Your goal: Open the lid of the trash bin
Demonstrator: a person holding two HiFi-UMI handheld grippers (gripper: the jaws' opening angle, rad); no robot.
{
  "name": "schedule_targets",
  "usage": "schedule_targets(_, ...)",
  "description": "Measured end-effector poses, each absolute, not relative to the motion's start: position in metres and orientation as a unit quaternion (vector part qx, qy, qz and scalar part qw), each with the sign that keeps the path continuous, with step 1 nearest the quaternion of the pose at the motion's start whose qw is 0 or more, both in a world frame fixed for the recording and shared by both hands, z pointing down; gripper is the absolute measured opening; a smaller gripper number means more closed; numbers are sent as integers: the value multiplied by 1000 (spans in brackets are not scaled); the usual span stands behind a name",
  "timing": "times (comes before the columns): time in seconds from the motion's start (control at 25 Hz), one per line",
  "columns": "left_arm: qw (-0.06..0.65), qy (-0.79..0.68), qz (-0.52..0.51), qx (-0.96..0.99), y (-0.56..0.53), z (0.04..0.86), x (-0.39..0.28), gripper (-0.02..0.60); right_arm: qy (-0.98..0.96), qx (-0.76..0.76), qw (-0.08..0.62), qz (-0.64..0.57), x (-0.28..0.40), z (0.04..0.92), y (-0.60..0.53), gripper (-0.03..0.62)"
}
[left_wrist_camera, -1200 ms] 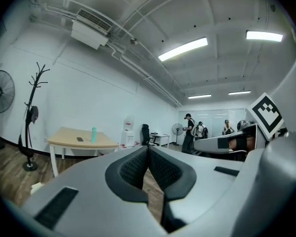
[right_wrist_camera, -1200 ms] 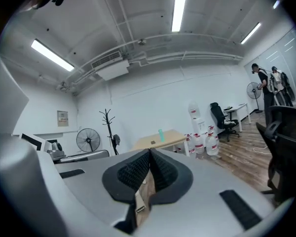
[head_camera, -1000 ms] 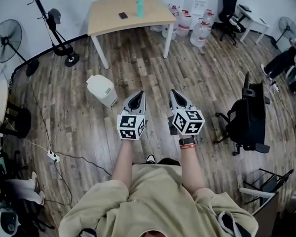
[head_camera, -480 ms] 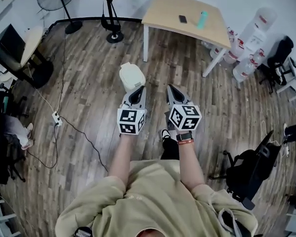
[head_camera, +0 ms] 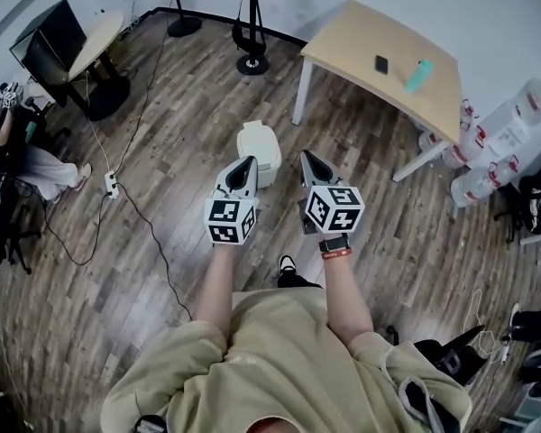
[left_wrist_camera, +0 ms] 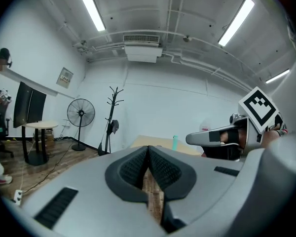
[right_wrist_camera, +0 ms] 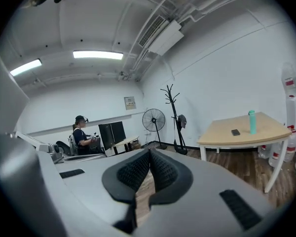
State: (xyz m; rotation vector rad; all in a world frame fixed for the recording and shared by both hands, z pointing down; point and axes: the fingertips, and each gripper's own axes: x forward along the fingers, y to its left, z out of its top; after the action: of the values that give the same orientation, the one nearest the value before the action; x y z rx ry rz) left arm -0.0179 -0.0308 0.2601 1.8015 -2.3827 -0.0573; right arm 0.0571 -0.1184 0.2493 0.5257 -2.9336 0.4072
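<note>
The trash bin (head_camera: 259, 150) is a small white bin with its lid down, standing on the wood floor just beyond and between my two grippers in the head view. My left gripper (head_camera: 244, 164) is shut and empty, its tip over the bin's near left edge as seen from above. My right gripper (head_camera: 307, 158) is also shut and empty, a little to the bin's right. In the left gripper view the pads (left_wrist_camera: 148, 149) meet, and the right gripper (left_wrist_camera: 221, 138) shows beside them. The right gripper view shows its pads (right_wrist_camera: 149, 153) pressed together. Neither gripper view shows the bin.
A light wood table (head_camera: 359, 47) with a phone (head_camera: 381, 63) and a teal bottle (head_camera: 416, 76) stands beyond the bin. A coat rack base (head_camera: 252, 63), a power strip (head_camera: 111, 185) with a cable, water jugs (head_camera: 496, 156) and a round desk with a monitor (head_camera: 61, 34) surround the area.
The head view has swung round: the bin, earlier off to the left, now lies straight ahead between the grippers and closer. Both grippers stay shut.
</note>
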Motion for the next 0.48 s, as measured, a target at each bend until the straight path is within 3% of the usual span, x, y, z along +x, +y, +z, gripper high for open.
schedule_targets(0.48,128,-836,-7,533,-145,303,-26,23,-972,100,108,186,34,299,-246,15)
